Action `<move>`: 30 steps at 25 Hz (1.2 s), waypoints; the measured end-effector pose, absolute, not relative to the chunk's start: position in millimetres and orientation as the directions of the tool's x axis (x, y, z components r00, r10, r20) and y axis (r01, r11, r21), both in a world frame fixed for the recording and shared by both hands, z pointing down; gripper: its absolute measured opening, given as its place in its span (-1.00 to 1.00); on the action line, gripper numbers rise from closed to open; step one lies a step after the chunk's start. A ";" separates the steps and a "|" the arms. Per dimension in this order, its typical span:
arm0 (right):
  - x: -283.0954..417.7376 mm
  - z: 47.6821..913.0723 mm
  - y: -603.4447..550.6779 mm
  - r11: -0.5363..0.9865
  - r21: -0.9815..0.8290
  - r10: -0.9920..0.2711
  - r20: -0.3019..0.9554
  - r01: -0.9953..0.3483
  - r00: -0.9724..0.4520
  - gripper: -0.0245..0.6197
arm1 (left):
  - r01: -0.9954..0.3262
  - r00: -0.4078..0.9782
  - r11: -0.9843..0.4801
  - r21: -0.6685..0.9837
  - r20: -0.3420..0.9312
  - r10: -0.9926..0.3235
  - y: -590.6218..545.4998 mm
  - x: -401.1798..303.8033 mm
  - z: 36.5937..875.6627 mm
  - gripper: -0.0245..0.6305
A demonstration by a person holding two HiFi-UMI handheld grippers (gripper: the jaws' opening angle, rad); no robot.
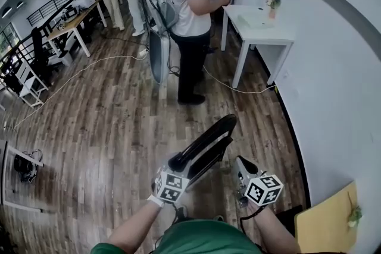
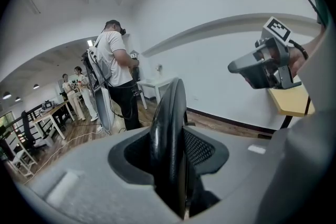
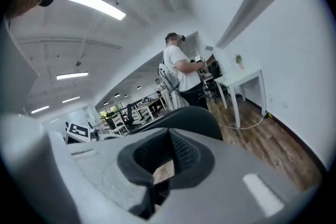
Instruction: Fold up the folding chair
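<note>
The black folding chair [image 1: 205,149] stands folded flat on the wooden floor just in front of me, its curved rim rising to the upper right. My left gripper [image 1: 180,165] is shut on that rim; in the left gripper view the black edge [image 2: 170,128] fills the gap between the pads of the left gripper [image 2: 174,157]. My right gripper [image 1: 241,163] hangs just right of the chair, shut and holding nothing. It also shows in the air as the right gripper [image 2: 257,68]. Beyond the closed right gripper [image 3: 167,152] the chair's dark curve [image 3: 189,115] shows.
A person in a white shirt [image 1: 187,3] stands ahead beside a white panel [image 1: 158,50]. A white table [image 1: 262,24] stands against the right wall, with a cable [image 1: 238,85] on the floor under it. A light wooden tabletop [image 1: 324,223] is at my right. Desks and more people fill the far left.
</note>
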State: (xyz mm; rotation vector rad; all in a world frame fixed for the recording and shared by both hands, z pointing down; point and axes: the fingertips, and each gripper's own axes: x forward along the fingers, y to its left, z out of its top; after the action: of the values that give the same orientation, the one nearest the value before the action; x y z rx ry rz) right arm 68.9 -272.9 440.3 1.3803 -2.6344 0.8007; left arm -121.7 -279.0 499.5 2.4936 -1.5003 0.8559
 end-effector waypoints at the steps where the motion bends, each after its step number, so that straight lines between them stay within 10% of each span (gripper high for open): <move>1: 69.0 429.0 -270.2 0.479 -0.380 -0.763 0.266 -0.791 -0.589 -0.90 | -0.842 0.353 -0.506 -0.188 0.516 -0.780 -278.4 -122.0 499.6 -0.40; 30: 82.4 351.4 -264.9 0.407 -0.105 -0.904 0.096 -0.907 -0.417 -0.91 | -0.847 0.363 -0.508 -0.157 0.527 -0.768 -277.6 -122.9 500.0 -0.40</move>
State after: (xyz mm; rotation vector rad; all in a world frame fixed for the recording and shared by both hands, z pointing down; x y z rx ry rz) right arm 82.4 -264.9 351.4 1.6835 -2.6151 0.2192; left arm -122.9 -277.6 500.0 2.4730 -1.4768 0.8368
